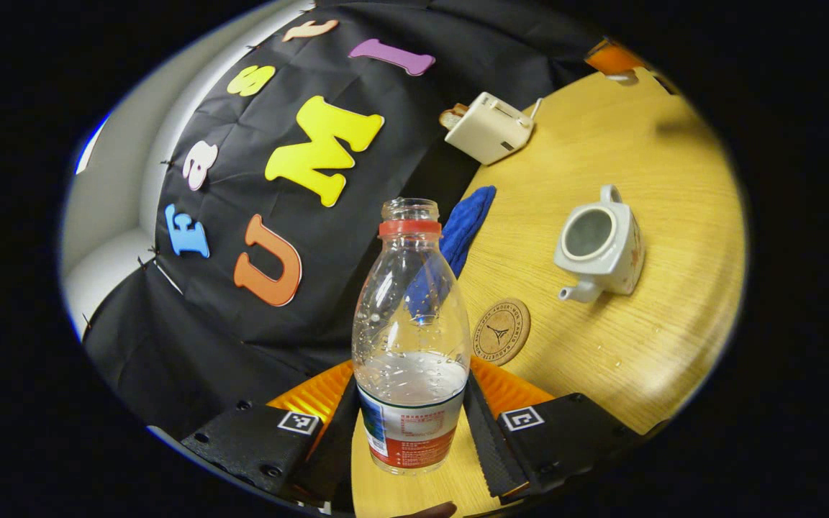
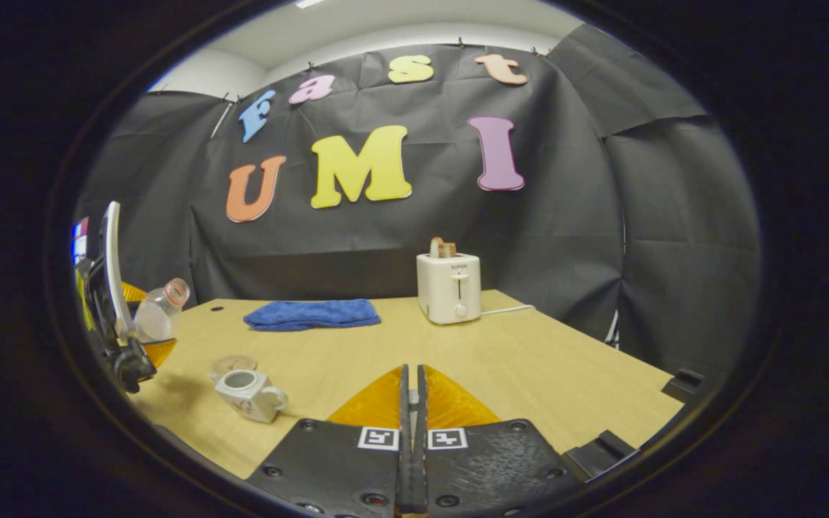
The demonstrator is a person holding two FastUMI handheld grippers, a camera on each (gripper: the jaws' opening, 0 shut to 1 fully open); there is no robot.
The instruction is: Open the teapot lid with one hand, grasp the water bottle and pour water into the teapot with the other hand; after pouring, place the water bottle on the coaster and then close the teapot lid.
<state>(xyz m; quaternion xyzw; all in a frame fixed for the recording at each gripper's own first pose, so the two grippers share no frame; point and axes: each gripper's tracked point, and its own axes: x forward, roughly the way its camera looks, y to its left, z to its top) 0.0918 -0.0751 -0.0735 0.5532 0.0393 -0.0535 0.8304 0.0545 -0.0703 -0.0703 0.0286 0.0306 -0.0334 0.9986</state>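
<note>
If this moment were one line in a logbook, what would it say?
left gripper: shut on water bottle, lifted, uncapped | right gripper: shut | teapot: lid off | coaster: bare

In the right gripper view, the table (image 2: 529, 374) carries a teapot (image 2: 249, 394) at near left, with a coaster (image 2: 233, 363) just behind it. Farther back lie a folded cloth (image 2: 311, 314) and, right of it, a toaster (image 2: 448, 288). The water bottle (image 2: 159, 311) hangs tilted above the table's left edge.
</note>
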